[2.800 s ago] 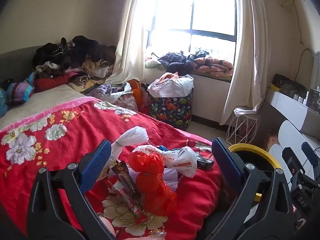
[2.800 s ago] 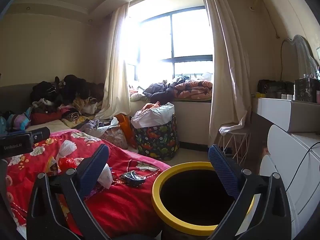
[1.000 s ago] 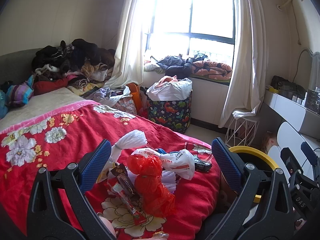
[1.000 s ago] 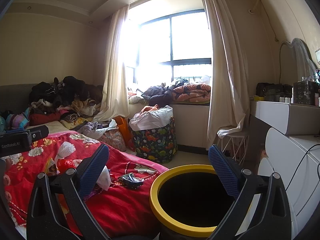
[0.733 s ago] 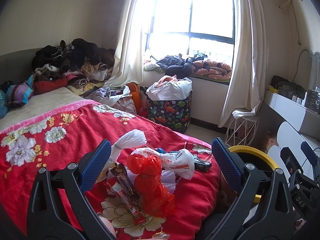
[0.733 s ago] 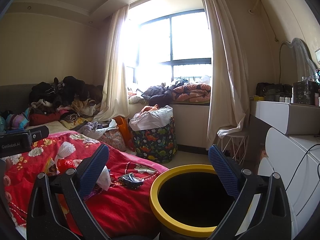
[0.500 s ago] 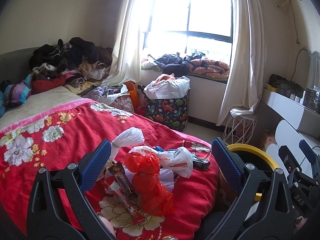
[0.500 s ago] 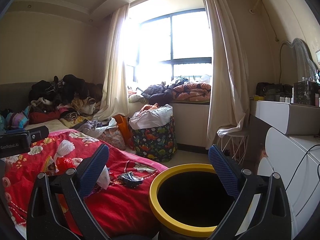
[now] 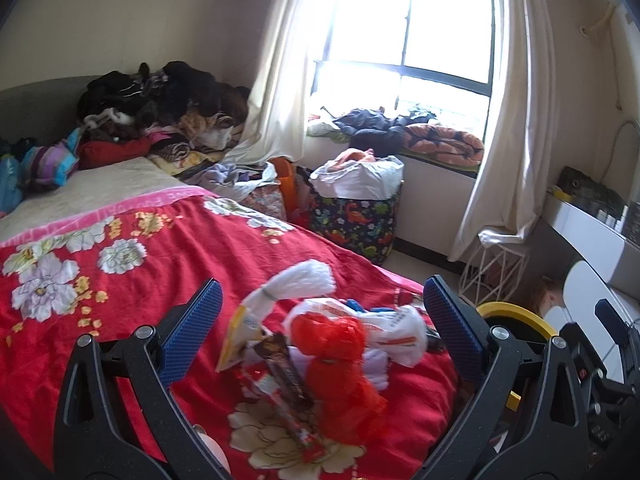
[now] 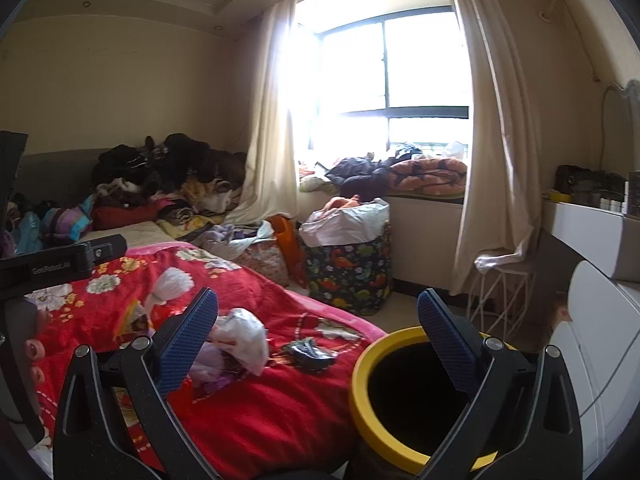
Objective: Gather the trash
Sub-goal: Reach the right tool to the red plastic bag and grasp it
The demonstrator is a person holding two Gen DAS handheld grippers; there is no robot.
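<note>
Trash pile point(image 9: 320, 344) lies on the red bed cover point(image 9: 120, 280), between the wide-apart left tongs point(image 9: 318, 320). Right tongs point(image 10: 318, 332), also apart, are empty; yellow-rimmed bin point(image 10: 384, 360) at 5 o'clock. Thin wrappers may slip out.

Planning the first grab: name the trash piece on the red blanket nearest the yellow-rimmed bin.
The small dark crumpled wrapper; the white plastic bag and others lie farther from the bin.
</note>
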